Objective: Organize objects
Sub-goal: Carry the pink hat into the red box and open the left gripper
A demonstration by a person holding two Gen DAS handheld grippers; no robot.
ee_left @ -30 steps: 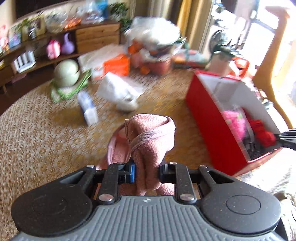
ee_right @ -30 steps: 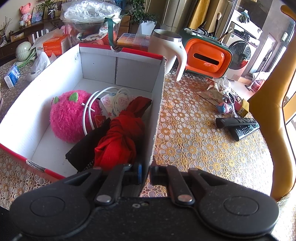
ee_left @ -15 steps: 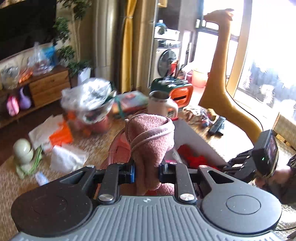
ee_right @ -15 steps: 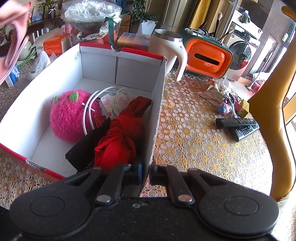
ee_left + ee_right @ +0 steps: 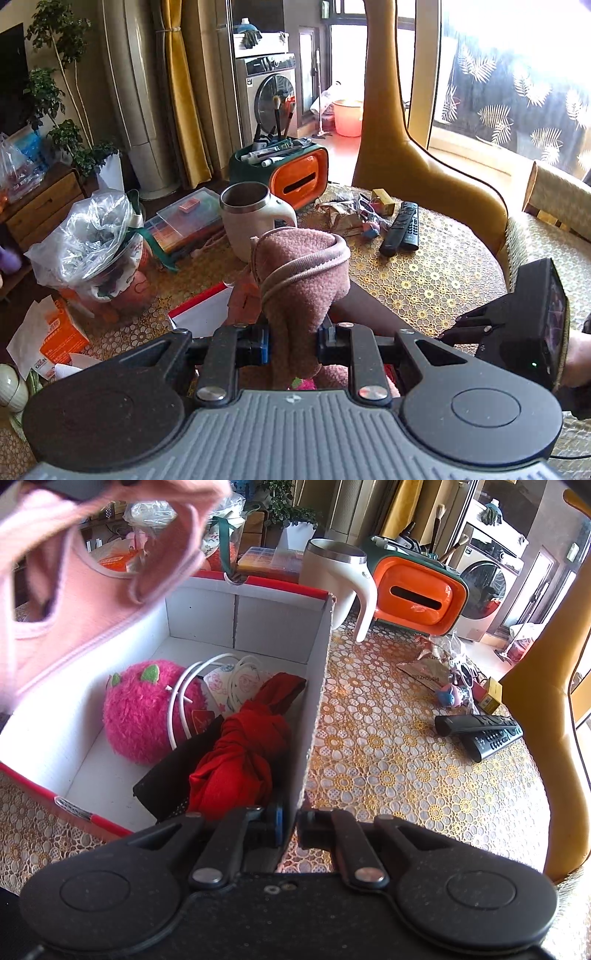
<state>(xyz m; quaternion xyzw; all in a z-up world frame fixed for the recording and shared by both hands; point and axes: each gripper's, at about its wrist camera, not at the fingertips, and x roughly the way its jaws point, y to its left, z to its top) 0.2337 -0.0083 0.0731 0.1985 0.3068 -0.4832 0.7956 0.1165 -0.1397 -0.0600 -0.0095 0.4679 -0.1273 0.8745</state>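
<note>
Cluttered round table (image 5: 388,738) with a gold lace cover carries a red-edged white box (image 5: 317,672) at the near left, already holding a pink plush ball (image 5: 140,712) and a red cloth (image 5: 240,760). Right gripper (image 5: 290,829) has its jaws pinched on the box's near right wall, steadying it, while the left gripper (image 5: 293,341) clamps a bunched pink fleece garment (image 5: 303,266), which in the right view hangs over the box's far left. Garment judged light, soft and limp, non-fragile; best held by a gathered fold or its piped edge, since loose loops may snag the rim.
</note>
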